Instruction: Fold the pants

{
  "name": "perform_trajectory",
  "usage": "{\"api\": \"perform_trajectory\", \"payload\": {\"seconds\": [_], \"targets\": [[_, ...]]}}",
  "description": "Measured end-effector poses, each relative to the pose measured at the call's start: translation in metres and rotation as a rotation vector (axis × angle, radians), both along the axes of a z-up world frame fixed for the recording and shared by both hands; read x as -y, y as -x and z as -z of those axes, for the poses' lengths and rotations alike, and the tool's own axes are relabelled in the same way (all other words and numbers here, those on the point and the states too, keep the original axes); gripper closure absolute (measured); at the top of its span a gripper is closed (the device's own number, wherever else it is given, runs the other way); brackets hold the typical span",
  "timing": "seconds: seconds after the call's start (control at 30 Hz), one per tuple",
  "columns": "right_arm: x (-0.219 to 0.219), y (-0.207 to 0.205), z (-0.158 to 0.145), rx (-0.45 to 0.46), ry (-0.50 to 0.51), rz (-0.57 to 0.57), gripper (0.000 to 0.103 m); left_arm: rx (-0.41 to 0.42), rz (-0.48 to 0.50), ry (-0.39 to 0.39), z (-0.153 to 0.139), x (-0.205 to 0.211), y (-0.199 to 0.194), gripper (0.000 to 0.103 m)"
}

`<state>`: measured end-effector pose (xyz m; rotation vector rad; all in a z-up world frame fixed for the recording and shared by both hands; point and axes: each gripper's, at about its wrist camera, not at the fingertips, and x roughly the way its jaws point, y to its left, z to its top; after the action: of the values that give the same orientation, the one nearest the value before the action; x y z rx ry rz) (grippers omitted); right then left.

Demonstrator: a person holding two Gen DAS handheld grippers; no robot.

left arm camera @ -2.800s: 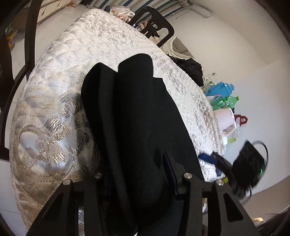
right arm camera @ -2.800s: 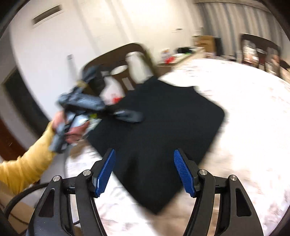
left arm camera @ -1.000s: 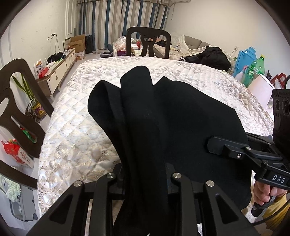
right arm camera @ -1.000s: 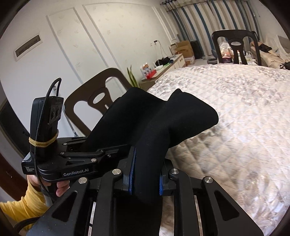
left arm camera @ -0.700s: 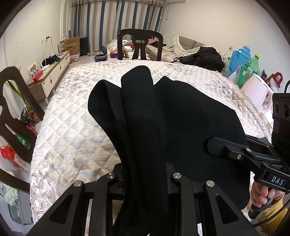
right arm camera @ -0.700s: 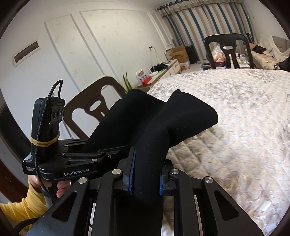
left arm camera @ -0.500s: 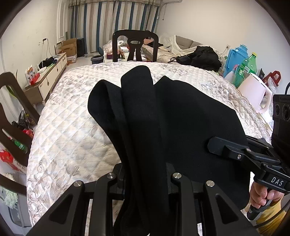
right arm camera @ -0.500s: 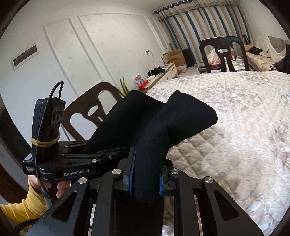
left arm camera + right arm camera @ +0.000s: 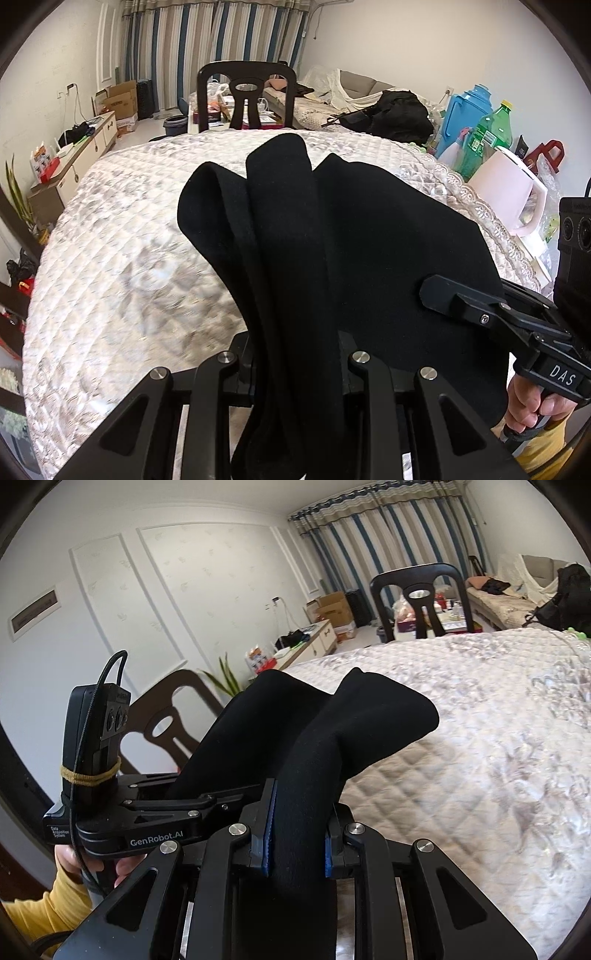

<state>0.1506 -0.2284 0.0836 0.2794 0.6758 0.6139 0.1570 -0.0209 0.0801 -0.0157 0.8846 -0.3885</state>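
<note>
The left gripper is clamped on a bunched edge of the black pants, and the right gripper pinches another bunch between its blue pads. Both hold the cloth lifted above the quilted tabletop, well short of the far chair. To fold cleanly, I judge both grippers should travel level and together toward that chair, keeping the edge taut before lowering. The left view shows the wide panel hanging toward the pink kettle; the right view instead shows the person's yellow sleeve.
</note>
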Motion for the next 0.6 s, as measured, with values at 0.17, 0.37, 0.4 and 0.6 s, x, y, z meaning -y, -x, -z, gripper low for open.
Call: {"api": "perform_trajectory", "payload": {"seconds": [0.17, 0.37, 0.4, 0.6], "targets": [[0.012, -0.007, -0.002, 0.007, 0.02, 0.02, 0.083, -0.013, 0.004, 0.022, 0.001, 0.015, -0.012, 0.075], [0.028, -0.02, 0.002, -0.01, 0.022, 0.046, 0.083, -0.042, -0.002, 0.048, 0.006, 0.027, -0.026, 0.075], [0.029, -0.019, 0.003, -0.01, 0.02, 0.049, 0.083, -0.047, -0.001, 0.05, 0.007, 0.03, -0.027, 0.075], [0.047, -0.016, 0.003, -0.014, 0.015, 0.08, 0.083, -0.043, 0.022, 0.049, 0.008, 0.05, -0.031, 0.075]]}}
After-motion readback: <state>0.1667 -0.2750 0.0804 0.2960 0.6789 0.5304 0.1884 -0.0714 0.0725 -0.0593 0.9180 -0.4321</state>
